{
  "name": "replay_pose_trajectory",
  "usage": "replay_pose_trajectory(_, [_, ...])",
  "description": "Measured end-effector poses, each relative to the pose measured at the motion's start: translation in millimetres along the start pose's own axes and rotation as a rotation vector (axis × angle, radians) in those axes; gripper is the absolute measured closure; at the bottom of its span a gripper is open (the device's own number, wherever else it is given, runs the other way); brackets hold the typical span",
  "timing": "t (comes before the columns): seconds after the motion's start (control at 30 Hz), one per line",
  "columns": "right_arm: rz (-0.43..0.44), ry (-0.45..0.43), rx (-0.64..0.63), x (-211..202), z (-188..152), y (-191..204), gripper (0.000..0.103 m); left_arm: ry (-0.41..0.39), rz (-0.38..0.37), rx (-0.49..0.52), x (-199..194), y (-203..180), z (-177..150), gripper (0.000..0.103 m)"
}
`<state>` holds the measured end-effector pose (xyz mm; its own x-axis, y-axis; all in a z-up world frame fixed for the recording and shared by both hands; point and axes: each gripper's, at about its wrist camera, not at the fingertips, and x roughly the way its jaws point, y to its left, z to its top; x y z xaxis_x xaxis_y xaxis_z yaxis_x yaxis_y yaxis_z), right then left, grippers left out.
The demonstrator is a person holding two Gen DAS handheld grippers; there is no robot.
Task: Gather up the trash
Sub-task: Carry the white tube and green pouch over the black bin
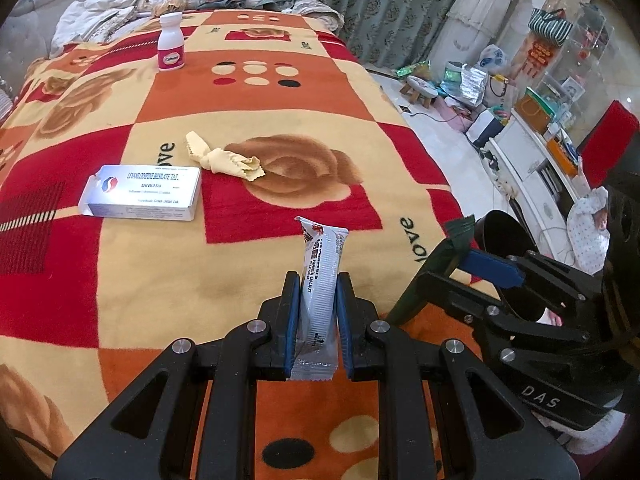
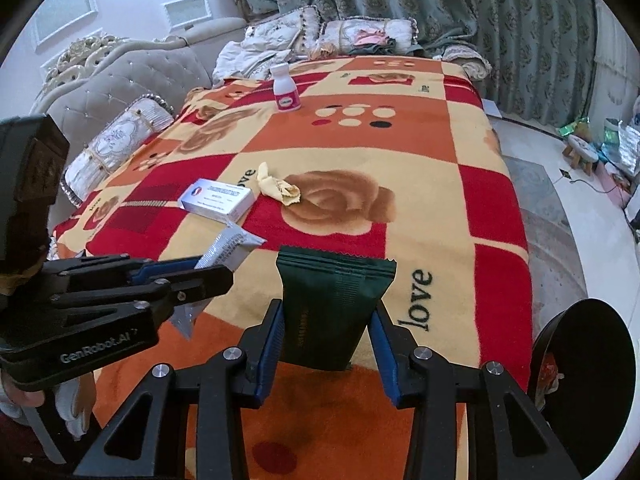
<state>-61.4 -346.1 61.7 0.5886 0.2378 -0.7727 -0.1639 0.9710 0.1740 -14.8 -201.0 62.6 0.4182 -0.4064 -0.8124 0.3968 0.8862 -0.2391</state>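
Observation:
My left gripper (image 1: 318, 284) is shut on a white and silver snack wrapper (image 1: 320, 276), held above the blanket; the wrapper (image 2: 232, 250) also shows in the right wrist view. My right gripper (image 2: 328, 320) is shut on a dark green packet (image 2: 332, 300), also above the blanket; it shows at the right of the left wrist view (image 1: 460, 236). A black trash bin (image 2: 588, 368) stands beside the bed at the lower right, with some trash inside. On the blanket lie a white medicine box (image 1: 142, 194), a crumpled yellow cloth (image 1: 224, 158) and a white pill bottle (image 1: 171, 44).
A red, orange and cream blanket (image 1: 280, 100) covers the surface. Pillows and a grey tufted sofa (image 2: 132, 76) lie at the far end and left. Green curtains (image 2: 440, 4) hang behind. Bags, a small stool (image 1: 420, 92) and a white cabinet (image 1: 532, 164) crowd the floor at right.

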Motion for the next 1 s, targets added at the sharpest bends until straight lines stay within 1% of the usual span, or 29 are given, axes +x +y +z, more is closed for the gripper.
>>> replay_pose_trajectory(0.27, [-0.012, -0.012, 0.012, -7.7, 0.1, -7.8, 0.063, -0.001, -0.013, 0.030, 1.5, -15.8, 1.8, 0.088])
replay_pose_trajectory(0.5, [-0.046, -0.030, 0.029, -23.2, -2.3, -24.8, 0.063, -0.003, -0.043, 0.079, 6.6, -47.0, 9.2, 0.088])
replay_pose_trajectory(0.7, [-0.085, -0.043, 0.067, -36.7, -7.9, -49.2, 0.063, 0.008, -0.071, 0.120, 15.9, -77.3, 15.4, 0.088])
replay_pose_trajectory(1.0, [-0.148, -0.052, 0.146, -56.5, -24.2, -96.5, 0.063, 0.042, -0.131, 0.176, 35.0, -127.5, 21.1, 0.088])
